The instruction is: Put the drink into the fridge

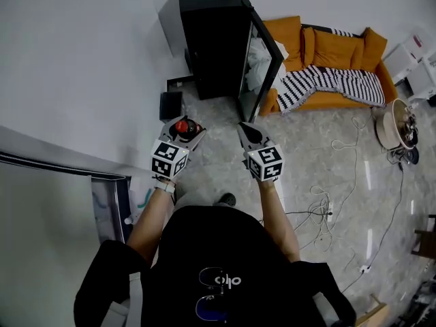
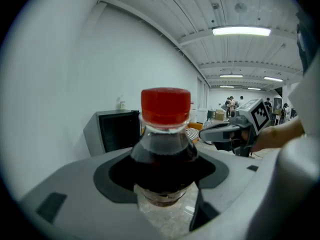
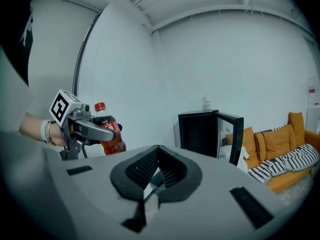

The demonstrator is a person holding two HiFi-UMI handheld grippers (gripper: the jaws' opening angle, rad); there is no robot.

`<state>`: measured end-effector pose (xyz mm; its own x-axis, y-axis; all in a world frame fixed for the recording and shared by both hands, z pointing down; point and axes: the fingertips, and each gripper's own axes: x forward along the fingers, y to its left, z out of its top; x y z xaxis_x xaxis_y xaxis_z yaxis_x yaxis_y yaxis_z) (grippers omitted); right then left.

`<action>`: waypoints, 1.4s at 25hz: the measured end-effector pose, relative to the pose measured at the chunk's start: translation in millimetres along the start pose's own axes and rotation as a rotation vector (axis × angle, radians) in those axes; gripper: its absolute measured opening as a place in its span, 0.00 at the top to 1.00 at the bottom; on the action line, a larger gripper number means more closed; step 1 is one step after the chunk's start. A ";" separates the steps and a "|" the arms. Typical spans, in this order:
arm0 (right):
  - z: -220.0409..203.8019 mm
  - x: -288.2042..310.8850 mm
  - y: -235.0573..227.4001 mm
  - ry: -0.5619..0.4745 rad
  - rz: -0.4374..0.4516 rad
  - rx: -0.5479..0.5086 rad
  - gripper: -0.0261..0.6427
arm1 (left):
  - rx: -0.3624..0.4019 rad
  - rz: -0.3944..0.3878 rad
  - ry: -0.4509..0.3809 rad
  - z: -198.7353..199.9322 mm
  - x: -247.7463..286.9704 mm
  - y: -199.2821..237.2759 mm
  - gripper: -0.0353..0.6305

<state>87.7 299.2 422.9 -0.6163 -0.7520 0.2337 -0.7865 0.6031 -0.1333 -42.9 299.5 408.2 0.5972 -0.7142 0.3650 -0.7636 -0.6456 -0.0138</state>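
Note:
The drink bottle, dark cola with a red cap, stands upright between the jaws of my left gripper, which is shut on its body. My right gripper is beside it to the right, jaws together with nothing between them. The black fridge stands ahead against the white wall, its glass door swung open to the right. In the right gripper view the fridge is ahead at the right, and the left gripper with the bottle is at the left.
An orange sofa with a striped blanket stands right of the fridge. Cables trail over the marble floor at the right, near a round stand. A small black box lies by the fridge's left foot.

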 end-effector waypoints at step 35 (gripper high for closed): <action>60.4 240.5 -164.5 0.080 -0.068 0.002 0.95 | -0.050 -0.101 0.008 47.7 224.6 215.1 0.50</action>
<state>66.4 3.1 442.9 -0.5565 -0.7675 0.3182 -0.8264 0.5508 -0.1168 -61.3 -12.6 442.8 0.6702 -0.6437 0.3694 -0.7109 -0.6998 0.0702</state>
